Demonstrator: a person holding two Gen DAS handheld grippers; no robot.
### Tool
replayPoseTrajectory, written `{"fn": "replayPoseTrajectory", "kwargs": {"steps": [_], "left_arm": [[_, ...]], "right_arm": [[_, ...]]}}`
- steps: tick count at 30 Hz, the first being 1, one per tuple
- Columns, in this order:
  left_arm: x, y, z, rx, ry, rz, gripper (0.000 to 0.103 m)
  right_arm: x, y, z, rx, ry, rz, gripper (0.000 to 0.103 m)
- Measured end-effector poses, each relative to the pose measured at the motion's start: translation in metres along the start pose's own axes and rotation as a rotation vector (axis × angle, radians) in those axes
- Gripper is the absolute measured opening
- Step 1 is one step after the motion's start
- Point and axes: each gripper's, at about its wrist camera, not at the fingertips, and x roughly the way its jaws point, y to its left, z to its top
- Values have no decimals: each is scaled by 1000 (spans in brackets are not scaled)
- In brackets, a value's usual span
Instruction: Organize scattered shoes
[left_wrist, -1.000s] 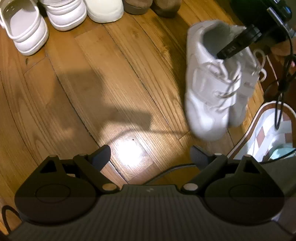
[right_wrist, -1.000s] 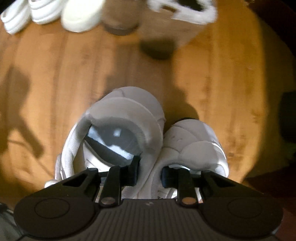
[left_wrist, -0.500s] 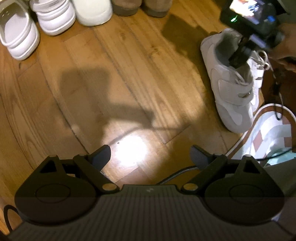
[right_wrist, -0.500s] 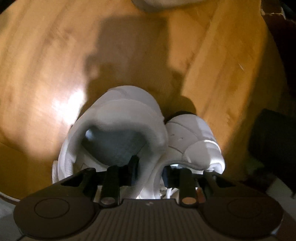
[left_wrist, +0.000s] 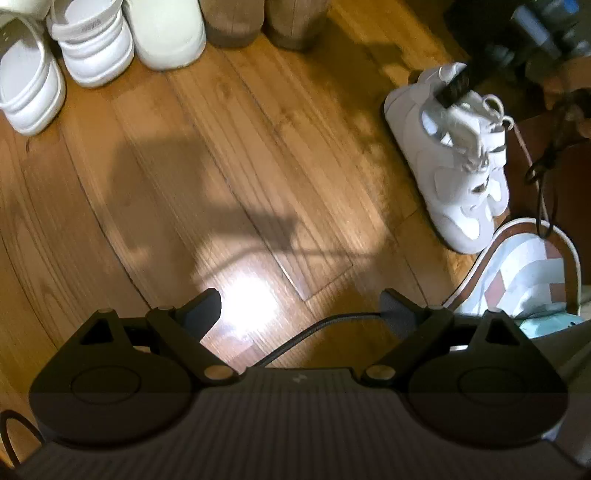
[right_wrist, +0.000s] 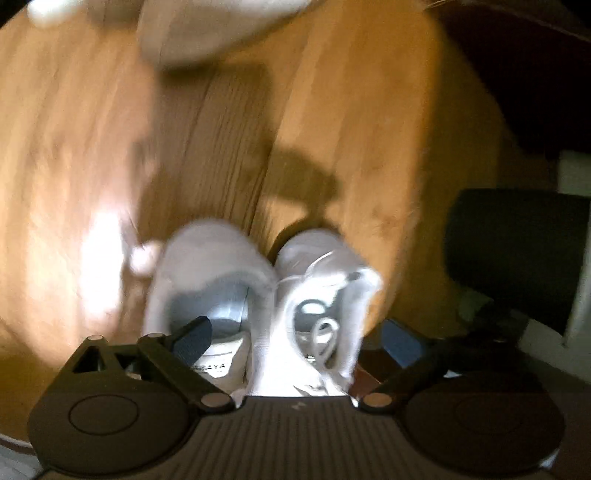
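A pair of white lace-up sneakers (left_wrist: 450, 158) stands side by side on the wooden floor at the right of the left wrist view. In the right wrist view the same sneakers (right_wrist: 258, 295) sit blurred just below my right gripper (right_wrist: 295, 338). Its jaws are opening and stand wide; the sneakers lie between them with no pad pressing on them. One dark fingertip (left_wrist: 456, 88) of it shows over the sneaker collars in the left wrist view. My left gripper (left_wrist: 299, 310) hangs open over bare floor, nothing between its fingers.
A row of white sandals (left_wrist: 92, 48), a cream shoe (left_wrist: 166, 33) and tan boots (left_wrist: 258, 18) lines the far edge. A patterned mat (left_wrist: 524, 273) lies right of the sneakers. A dark block (right_wrist: 517, 254) stands at right in the right wrist view.
My right gripper was shut on the sneakers' collars; its jaws have now spread wide and it has risen off them. The sneakers went from hanging in the air to standing on the floor.
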Motion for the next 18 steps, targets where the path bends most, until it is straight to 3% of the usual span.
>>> {"fn": "replayPoseTrajectory", "kwargs": {"steps": [1, 5, 11, 16, 17, 18], "left_arm": [[-4, 4, 3, -10, -5, -2, 94], [-29, 35, 20, -77, -38, 22, 94], [-104, 105, 39, -165, -222, 235, 94], [-145, 159, 47, -315, -315, 253, 94], [-149, 166, 48, -332, -335, 248, 94], [-154, 174, 52, -355, -368, 246, 94]], "right_arm": [[-12, -2, 3, 45, -35, 25, 100], [-69, 8, 8, 235, -158, 274, 100], [-148, 42, 3, 373, -355, 550, 100], [-157, 47, 32, 521, -387, 693, 99], [-163, 49, 42, 534, -395, 708, 96], [-168, 54, 57, 541, -419, 720, 85]]}}
